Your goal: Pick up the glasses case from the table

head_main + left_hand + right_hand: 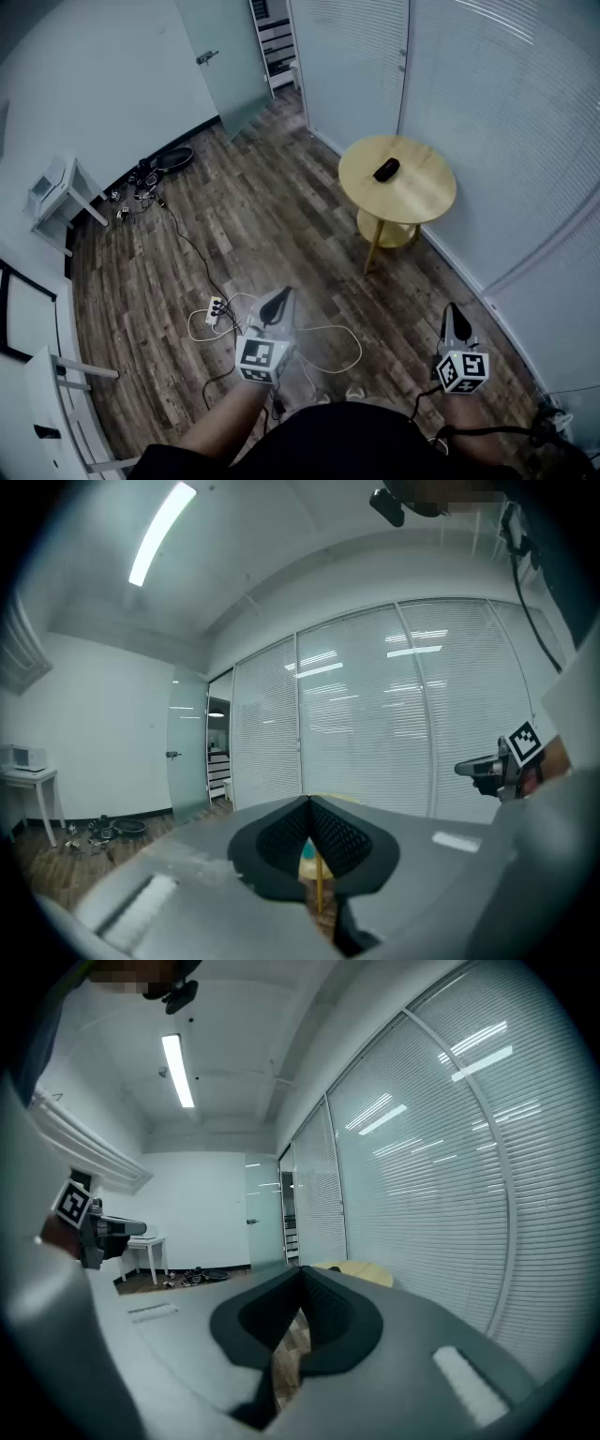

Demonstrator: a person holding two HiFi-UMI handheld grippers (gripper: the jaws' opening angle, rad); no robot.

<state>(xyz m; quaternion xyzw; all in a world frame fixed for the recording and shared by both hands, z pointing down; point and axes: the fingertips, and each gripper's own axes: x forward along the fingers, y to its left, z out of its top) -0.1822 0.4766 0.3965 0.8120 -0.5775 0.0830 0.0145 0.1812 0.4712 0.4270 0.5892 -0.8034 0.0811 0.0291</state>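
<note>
The glasses case (386,170) lies on the round bench (427,199), far right — well apart from both grippers. Left gripper (276,305) and right gripper (455,316) hover near, fingers clenched on nothing.

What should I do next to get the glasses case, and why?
Probably step toward the table first. The case lies on its top, well ahead of both tools. The right tool and the left tool are held close to your body over the floor, jaws together and empty, so the case looks out of reach from here.
</note>
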